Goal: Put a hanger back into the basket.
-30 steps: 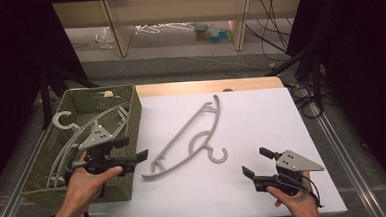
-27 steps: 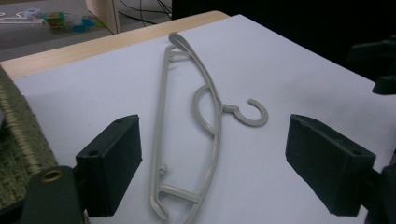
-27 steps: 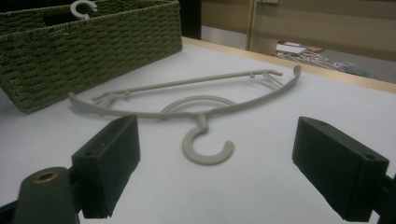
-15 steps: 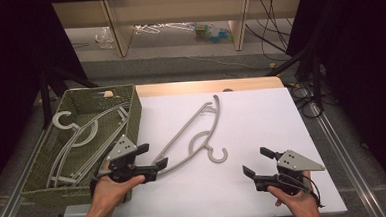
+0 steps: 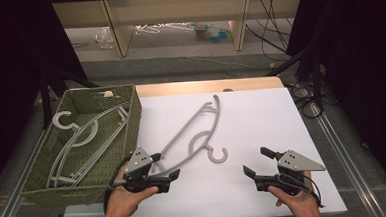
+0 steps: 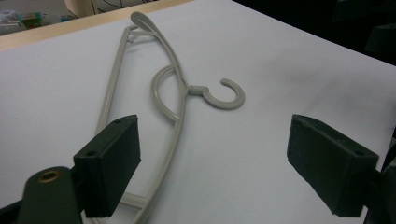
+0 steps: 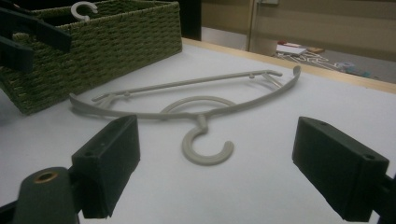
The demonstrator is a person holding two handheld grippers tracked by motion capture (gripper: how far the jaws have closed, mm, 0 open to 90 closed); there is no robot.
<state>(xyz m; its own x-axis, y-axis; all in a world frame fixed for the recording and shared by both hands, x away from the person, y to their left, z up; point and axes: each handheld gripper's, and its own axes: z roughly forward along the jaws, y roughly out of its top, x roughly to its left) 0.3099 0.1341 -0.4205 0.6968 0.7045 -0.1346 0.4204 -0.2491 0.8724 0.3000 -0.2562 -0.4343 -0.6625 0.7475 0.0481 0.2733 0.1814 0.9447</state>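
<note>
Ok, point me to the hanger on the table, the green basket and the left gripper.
hanger (image 5: 209, 148), high view, neck above the hook
green basket (image 5: 133, 116), high view, right wall
left gripper (image 5: 165, 166), high view, between its open jaws

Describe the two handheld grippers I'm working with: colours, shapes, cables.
Both the left gripper and right gripper are black, each with two blocky rectangular jaw pads and a grey three-cornered plate on top. A black cable trails from the right gripper. Bare hands hold them; no sleeves are visible.

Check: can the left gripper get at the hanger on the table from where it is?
Probably yes: the left gripper is open at the near end of the hanger, with nothing between them on the white table.
</note>
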